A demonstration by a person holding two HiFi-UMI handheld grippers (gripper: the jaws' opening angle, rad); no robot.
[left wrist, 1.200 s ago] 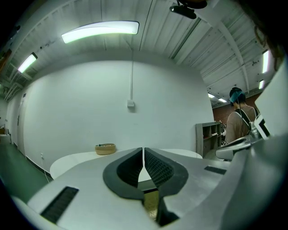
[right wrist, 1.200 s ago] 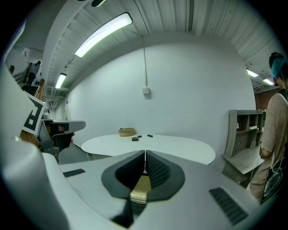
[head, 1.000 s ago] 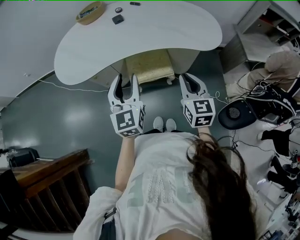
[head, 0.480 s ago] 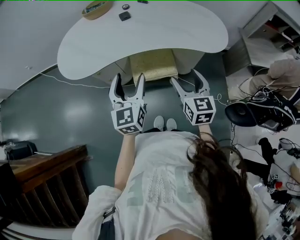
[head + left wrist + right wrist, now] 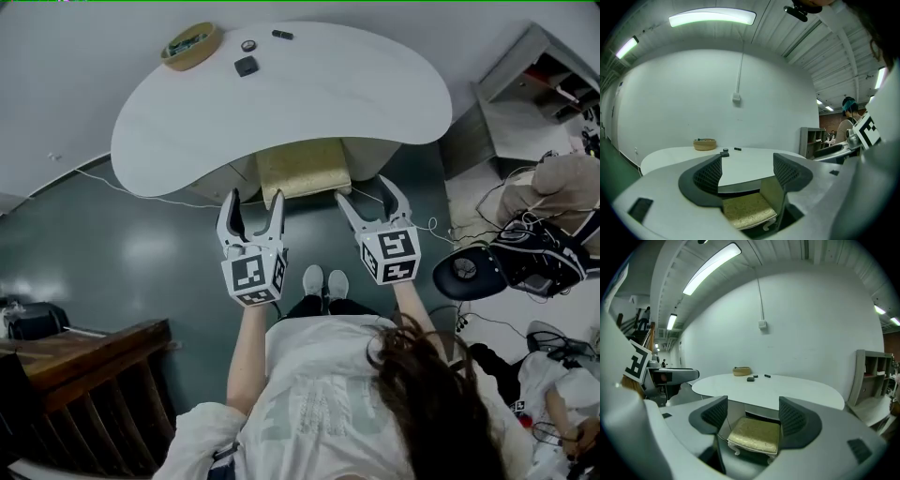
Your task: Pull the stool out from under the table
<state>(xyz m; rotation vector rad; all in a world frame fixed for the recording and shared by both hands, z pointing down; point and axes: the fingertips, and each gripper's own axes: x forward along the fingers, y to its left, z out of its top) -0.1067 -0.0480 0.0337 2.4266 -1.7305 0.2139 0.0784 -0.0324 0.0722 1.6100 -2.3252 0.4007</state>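
Note:
The stool (image 5: 302, 171) has a yellowish cushion and white legs, and its back half lies under the white kidney-shaped table (image 5: 309, 94). My left gripper (image 5: 253, 202) hovers open just in front of the stool's left front corner. My right gripper (image 5: 367, 195) is open off its right front corner. Neither touches the stool. In the left gripper view the cushion (image 5: 745, 209) shows low between the spread jaws of the left gripper (image 5: 747, 171). The right gripper view has the stool (image 5: 757, 434) framed between the wide jaws of the right gripper (image 5: 753, 416), with nothing held.
On the tabletop sit a woven basket (image 5: 190, 44) and small dark items (image 5: 247, 66). A white cable (image 5: 141, 192) trails on the dark floor at the left. A wooden railing (image 5: 84, 375) is at lower left. A grey shelf (image 5: 525, 84) and tangled gear (image 5: 534, 253) crowd the right.
Both pairs of jaws have spread; the right gripper was shut a second ago and the left was narrower. Both grippers now sit slightly back from the stool's front edge.

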